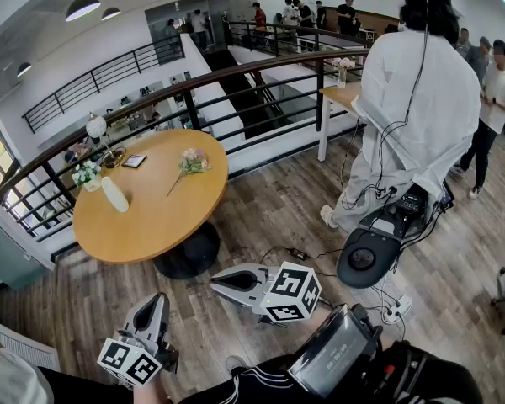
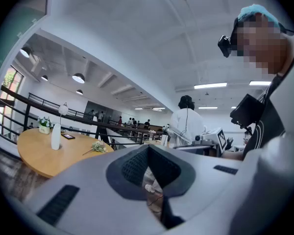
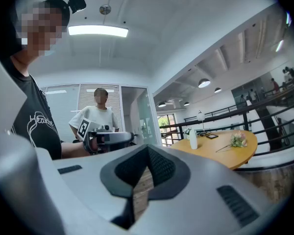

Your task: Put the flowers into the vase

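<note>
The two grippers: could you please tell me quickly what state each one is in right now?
Left gripper: closed, holding nothing.
Right gripper: closed, holding nothing.

Grey grippers (image 1: 160, 300) (image 1: 214, 283), possibly black striped trousers (image 1: 261, 385)

Bright, even — ceiling panel (image 3: 97, 31) glares; fisheye edges bend, corners vignette dark.

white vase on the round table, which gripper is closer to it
Left. The left gripper is off the table's near edge, below the white vase in the head view; the right gripper is farther right, near the table's base.
</note>
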{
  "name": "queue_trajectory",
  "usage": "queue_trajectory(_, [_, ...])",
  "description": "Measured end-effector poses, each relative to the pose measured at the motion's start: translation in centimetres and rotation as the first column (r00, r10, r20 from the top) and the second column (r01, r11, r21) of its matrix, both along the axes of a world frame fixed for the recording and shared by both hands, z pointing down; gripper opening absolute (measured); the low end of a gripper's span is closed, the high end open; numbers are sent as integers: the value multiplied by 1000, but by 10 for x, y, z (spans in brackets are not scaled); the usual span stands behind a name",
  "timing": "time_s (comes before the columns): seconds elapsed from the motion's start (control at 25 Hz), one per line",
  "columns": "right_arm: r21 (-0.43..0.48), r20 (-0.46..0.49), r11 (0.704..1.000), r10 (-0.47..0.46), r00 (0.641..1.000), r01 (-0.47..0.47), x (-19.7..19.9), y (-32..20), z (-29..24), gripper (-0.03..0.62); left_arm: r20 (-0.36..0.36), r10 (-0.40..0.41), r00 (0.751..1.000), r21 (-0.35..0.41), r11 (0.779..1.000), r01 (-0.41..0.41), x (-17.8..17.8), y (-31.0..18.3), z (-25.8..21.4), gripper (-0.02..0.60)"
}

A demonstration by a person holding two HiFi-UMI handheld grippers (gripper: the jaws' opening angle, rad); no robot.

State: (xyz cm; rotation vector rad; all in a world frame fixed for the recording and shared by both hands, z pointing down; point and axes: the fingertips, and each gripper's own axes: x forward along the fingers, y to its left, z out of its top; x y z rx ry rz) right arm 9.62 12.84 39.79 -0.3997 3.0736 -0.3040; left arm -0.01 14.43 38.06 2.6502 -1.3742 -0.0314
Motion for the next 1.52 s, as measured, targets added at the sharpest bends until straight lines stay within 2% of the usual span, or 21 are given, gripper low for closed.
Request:
queue_trajectory(0.92, [-5,15,1000,-17,1000,17,28,16,-1,3,-7,-25,1000,1,1000,25,23,17,1,6])
queue_trajectory(1.16, [37,6,998,-43,999,43,28,12,-4,3,37,-41,998,21,999,40,31,15,2,6])
queue_trajectory(1.52, [65,6,996,-67,998,67,14,-2,-3,3,67,-82,994,47,996,79,20,0,7,6])
